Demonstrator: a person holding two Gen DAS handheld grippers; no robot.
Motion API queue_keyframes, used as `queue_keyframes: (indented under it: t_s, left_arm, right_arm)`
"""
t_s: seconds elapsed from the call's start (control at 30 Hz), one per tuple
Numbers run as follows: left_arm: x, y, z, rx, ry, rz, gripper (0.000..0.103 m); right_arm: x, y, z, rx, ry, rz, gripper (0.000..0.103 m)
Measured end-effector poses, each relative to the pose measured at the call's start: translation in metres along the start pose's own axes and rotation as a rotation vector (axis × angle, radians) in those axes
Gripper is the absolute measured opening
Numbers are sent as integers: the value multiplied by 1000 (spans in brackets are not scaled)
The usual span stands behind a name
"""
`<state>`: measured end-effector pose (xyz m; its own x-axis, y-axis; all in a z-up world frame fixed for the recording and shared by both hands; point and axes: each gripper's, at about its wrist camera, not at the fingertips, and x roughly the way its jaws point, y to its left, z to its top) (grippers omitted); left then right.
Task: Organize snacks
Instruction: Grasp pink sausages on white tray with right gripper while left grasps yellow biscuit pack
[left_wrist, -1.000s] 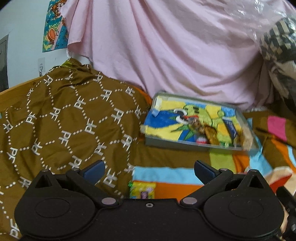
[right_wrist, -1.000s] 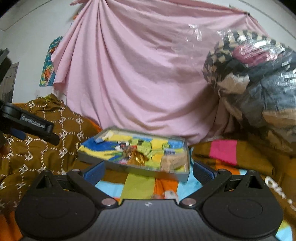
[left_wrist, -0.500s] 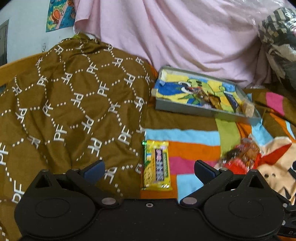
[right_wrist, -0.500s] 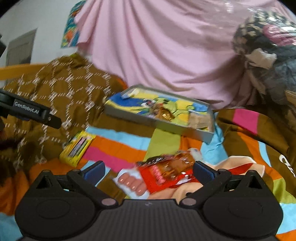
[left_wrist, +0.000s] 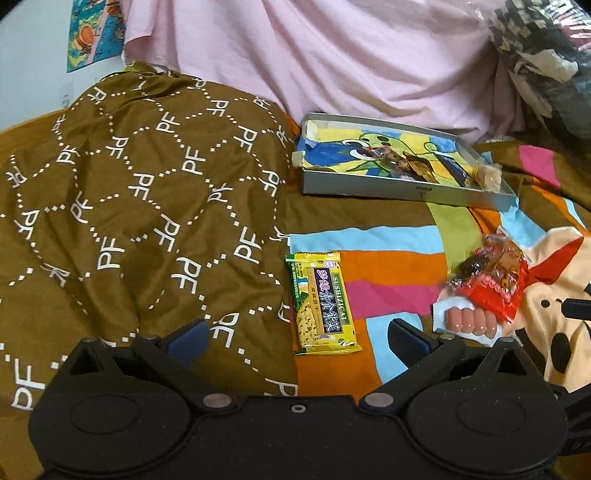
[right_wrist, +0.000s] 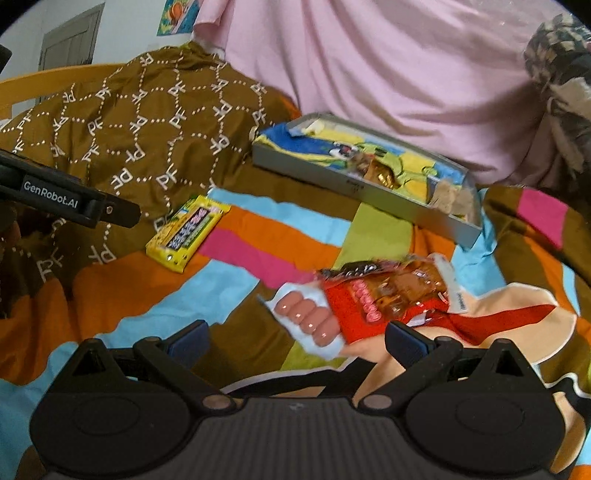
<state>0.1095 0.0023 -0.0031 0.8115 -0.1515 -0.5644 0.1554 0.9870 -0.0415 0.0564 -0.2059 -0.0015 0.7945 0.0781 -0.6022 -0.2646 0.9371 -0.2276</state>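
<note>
Judging by what lies where, you are partway through: a few wrapped snacks already sit in the shallow grey tray (left_wrist: 406, 190), while three remain loose on the striped bedspread (left_wrist: 391, 258). Your left gripper (left_wrist: 297, 334) hangs spread wide and empty over the yellow cracker packet (left_wrist: 325, 302), which lies flat, glossy and lengthwise toward you. Your right gripper (right_wrist: 295, 338) is equally wide and empty above the pink sausage pack (right_wrist: 306, 319), which the red-and-clear pouch (right_wrist: 388, 295) partly overlaps.
</note>
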Motion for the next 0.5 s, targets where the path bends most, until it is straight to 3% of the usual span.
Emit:
queue_keyframes:
  t_s: [0.27,0.5]
  left_arm:
    - [11,-11,-7,99,-10,-52,102]
    - [28,-19,-7,125,12,-111,102]
  right_arm:
    - [12,-3,-2,54,54,40,103]
    - [29,-9,-3,114,110,51,103]
